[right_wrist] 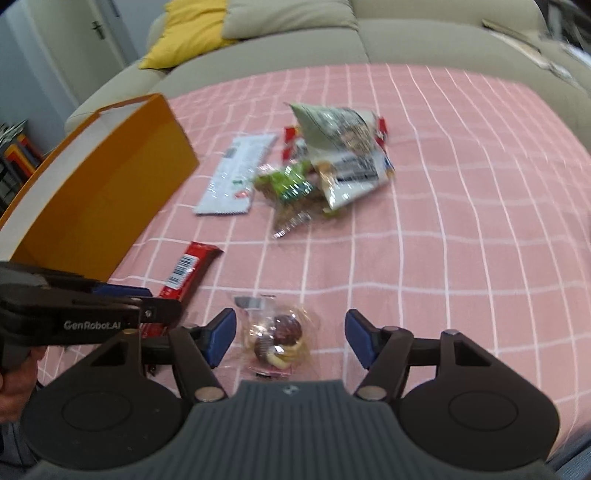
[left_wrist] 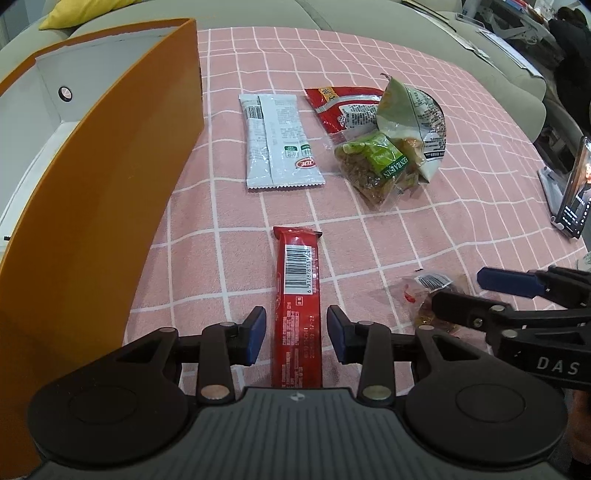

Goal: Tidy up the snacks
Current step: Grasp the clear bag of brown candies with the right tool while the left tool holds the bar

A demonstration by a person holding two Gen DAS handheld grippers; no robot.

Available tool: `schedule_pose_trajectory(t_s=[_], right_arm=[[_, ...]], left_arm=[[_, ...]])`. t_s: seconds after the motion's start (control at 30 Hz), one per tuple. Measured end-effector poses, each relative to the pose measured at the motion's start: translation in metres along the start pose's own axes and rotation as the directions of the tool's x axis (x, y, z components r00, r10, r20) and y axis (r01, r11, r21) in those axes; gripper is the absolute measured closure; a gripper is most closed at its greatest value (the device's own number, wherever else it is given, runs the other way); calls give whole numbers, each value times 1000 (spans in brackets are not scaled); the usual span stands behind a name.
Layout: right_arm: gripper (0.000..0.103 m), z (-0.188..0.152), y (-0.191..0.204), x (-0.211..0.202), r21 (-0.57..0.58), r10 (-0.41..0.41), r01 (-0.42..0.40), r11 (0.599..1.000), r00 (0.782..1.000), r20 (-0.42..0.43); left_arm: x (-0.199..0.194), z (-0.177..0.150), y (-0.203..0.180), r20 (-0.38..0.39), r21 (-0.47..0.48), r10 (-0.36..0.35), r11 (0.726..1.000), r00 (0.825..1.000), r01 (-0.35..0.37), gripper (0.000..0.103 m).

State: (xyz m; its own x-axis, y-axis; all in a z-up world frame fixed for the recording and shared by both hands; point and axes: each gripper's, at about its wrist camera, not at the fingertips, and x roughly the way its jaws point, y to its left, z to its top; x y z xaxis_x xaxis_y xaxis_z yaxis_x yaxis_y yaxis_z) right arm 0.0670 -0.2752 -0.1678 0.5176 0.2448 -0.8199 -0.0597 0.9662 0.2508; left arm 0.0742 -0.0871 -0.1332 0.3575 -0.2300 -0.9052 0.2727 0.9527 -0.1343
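So there's a pink checked cloth spread out with snacks all over it, and an orange box with a white inside sitting on the left, open at the top. The left gripper is pointing down over a long red bar that lies flat on the cloth, barcode side up. The blue pads sit on either side of the bar with a visible gap on both sides, so it's straddling the thing, not squeezing it. The right gripper is spread wider around a small clear packet with something round and dark inside, again pads clear of it on both sides. Further back there's a white sachet lying flat near the box, and next to that a little heap: a red packet, a crumpled pale green bag and a clear pack with a green label. A beige sofa with a yellow cushion sits behind it all.
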Motion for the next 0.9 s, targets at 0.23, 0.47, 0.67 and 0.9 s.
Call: schedule_pose_trajectory(t_s=[0.23, 0.47, 0.67, 0.9], right_arm=[[63, -2, 5, 11, 9, 22, -21, 1000, 999, -39], [65, -5, 12, 15, -40, 2, -4, 999, 999, -49], [68, -5, 16, 16, -77, -6, 2, 997, 999, -51], [69, -5, 18, 12, -103, -10, 6, 995, 999, -40]], left_arm=[[7, 3, -2, 1, -2, 5, 1000, 1000, -5, 59], [13, 4, -12, 2, 56, 53, 997, 999, -53, 61], [14, 3, -22, -18, 109, 105, 989, 994, -102, 76], [1, 3, -21, 18, 91, 102, 991, 995, -103, 76]])
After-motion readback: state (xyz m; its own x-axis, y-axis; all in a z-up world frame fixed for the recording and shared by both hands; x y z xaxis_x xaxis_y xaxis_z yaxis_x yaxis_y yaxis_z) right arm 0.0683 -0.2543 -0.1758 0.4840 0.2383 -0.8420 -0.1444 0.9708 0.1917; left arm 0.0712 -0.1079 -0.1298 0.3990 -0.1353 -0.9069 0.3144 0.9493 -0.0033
